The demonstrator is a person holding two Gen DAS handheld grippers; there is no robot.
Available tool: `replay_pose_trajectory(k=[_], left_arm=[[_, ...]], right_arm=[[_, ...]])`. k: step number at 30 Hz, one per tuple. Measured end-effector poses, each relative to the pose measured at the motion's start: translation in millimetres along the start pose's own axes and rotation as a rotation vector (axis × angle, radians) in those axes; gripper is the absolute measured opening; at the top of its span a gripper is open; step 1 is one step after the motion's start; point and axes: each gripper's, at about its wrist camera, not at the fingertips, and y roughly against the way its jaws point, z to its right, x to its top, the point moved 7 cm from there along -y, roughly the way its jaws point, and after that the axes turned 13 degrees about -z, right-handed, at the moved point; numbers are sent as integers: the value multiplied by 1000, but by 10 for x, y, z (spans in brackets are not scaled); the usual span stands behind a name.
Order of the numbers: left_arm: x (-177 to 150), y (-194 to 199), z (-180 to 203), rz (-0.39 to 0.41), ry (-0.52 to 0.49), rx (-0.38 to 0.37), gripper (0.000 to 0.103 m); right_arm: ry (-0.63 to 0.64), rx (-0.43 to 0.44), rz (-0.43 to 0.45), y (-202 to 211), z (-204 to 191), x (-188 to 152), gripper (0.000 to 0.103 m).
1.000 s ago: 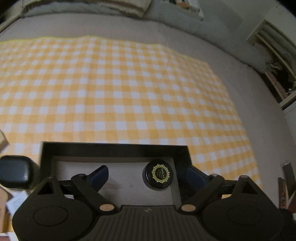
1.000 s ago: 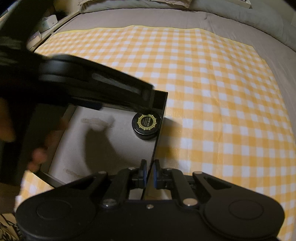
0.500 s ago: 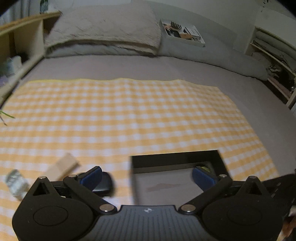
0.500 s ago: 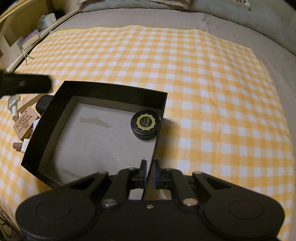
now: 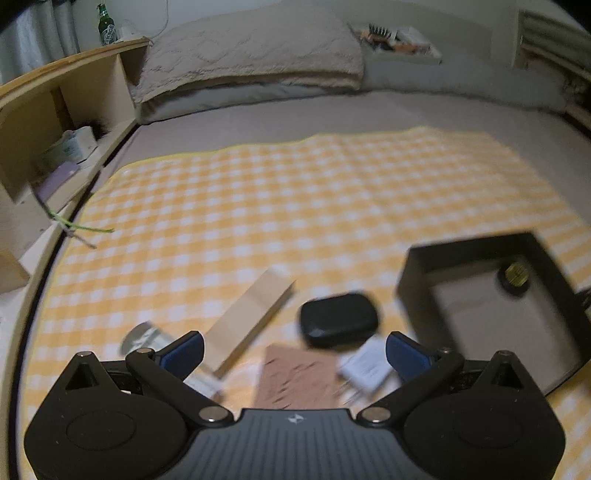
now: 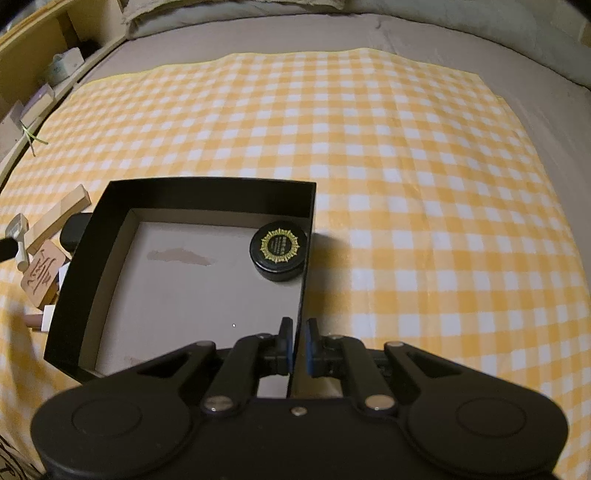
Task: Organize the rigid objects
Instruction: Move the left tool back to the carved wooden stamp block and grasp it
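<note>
A black open box (image 6: 207,192) lies on the yellow checked cloth (image 6: 406,147), with a round black tin with a gold emblem (image 6: 279,249) in its far right corner. My right gripper (image 6: 299,343) is shut on the box's right wall. My left gripper (image 5: 295,350) hangs wide open over loose items left of the box (image 5: 461,254): a wooden block (image 5: 255,317), a black case (image 5: 338,319), a carved brown tile (image 5: 299,376), a white adapter (image 5: 367,367) and a pale small item (image 5: 142,336). Nothing is gripped between its fingers.
A wooden bedside shelf (image 5: 55,110) with a green bottle (image 5: 107,26) runs along the left edge of the bed. Pillows (image 5: 251,55) lie at the head. The cloth beyond the box stretches over a grey sheet (image 6: 332,33).
My left gripper has left the box and the tin and swung left over the loose items, its jaws a little wider. The right gripper and the box have stayed put.
</note>
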Motion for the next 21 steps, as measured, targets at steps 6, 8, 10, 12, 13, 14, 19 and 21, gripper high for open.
replay_pose_trajectory(k=[6,8,10,12,13,14,19,21], left_arm=[[-200,-242,-128,-112,-36,23,103],[-251,-331,-139,-148,-70,11,103],[-299,-425,-132,-175,-92,-4,103],[-297,-500,-124,-190,-106,-26,103],[-290,-540,-118,-196,-110,-35,101],[-283,-573,-108,-203,-112,-40,100],[-183,-687,-48,-203,-145,-47,85],[-151,-742,-64,-222,-131,-66,82]], right_arm=[[37,-48,-11,-17,-49,1,7],[45,-53,-18,-28,-48,-11,7],[46,-54,-23,-33,-41,-18,7],[50,-56,-28,-44,-35,-24,7],[52,-56,-32,-50,-31,-23,7],[56,-58,-35,-59,-31,-25,7],[71,-60,-50,-108,-37,-37,7],[77,-57,-53,-118,-39,-32,7]])
